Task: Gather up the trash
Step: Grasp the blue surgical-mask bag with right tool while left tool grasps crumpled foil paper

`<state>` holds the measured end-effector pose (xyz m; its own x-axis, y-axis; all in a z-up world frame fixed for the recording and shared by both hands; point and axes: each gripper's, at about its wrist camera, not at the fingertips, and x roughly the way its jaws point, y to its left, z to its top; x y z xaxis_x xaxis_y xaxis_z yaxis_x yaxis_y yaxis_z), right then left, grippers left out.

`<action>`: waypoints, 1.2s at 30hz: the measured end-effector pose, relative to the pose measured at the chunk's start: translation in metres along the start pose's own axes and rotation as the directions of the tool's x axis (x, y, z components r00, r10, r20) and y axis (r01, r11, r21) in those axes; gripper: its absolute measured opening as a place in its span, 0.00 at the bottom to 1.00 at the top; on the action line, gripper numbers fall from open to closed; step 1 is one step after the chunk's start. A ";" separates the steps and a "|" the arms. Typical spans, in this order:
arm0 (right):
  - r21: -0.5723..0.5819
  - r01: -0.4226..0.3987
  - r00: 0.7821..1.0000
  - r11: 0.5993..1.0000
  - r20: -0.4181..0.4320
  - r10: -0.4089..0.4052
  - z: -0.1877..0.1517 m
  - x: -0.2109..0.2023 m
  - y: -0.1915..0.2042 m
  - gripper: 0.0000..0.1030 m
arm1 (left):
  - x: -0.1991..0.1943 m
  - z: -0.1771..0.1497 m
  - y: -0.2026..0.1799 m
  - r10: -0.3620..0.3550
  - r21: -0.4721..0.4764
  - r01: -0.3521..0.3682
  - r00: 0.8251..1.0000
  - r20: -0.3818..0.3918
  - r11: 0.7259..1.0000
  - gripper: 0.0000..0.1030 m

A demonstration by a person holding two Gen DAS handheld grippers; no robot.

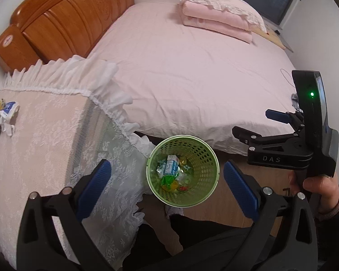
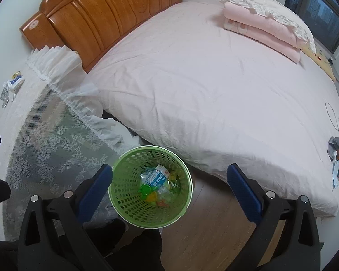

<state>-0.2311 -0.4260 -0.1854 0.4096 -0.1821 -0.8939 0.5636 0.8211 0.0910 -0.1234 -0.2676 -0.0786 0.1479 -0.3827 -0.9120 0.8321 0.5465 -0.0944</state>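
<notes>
green bin [image 1: 183, 155] below, between spread fingers [image 1: 95, 185]

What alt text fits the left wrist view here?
The open left tool hangs empty above a green perforated wastebasket holding a milk carton and wrappers. Beside it stand a pink bed and a lace-covered nightstand with more wrappers; the right tool is open.

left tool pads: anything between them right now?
No grip. The left tool is open; in the left wrist view only the green bin, already holding trash, shows between its pads, down on the floor.
</notes>
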 end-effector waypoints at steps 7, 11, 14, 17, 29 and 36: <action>-0.129 -0.126 0.989 0.984 0.061 0.134 0.034 -0.012 0.078 0.97 | -0.041 -0.018 0.090 0.172 -0.216 -0.153 0.983 0.070 0.964 0.92; -0.217 -0.204 0.972 0.955 0.072 0.224 0.053 -0.017 0.136 0.97 | -0.069 -0.040 0.149 0.280 -0.349 -0.235 0.956 0.084 0.907 0.92; -0.276 -0.233 0.963 0.933 0.067 0.260 0.062 -0.019 0.172 0.98 | -0.084 -0.056 0.187 0.327 -0.433 -0.266 0.942 0.073 0.862 0.92; -0.330 -0.262 0.954 0.907 0.052 0.295 0.068 -0.019 0.210 0.98 | -0.093 -0.073 0.215 0.354 -0.494 -0.279 0.933 0.063 0.823 0.92; -0.483 -0.350 0.918 0.803 -0.004 0.398 0.107 -0.011 0.335 0.98 | -0.097 -0.095 0.276 0.387 -0.580 -0.289 0.921 0.050 0.761 0.92; -0.528 -0.363 0.915 0.768 -0.050 0.399 0.160 0.029 0.422 0.97 | -0.086 -0.100 0.303 0.357 -0.591 -0.260 0.933 0.051 0.763 0.92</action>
<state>0.1336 -0.1714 -0.1030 0.5645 0.1879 -0.8038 -0.0947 0.9820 0.1631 0.0630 0.0053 -0.0690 0.4624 -0.1995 -0.8639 0.2809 0.9571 -0.0707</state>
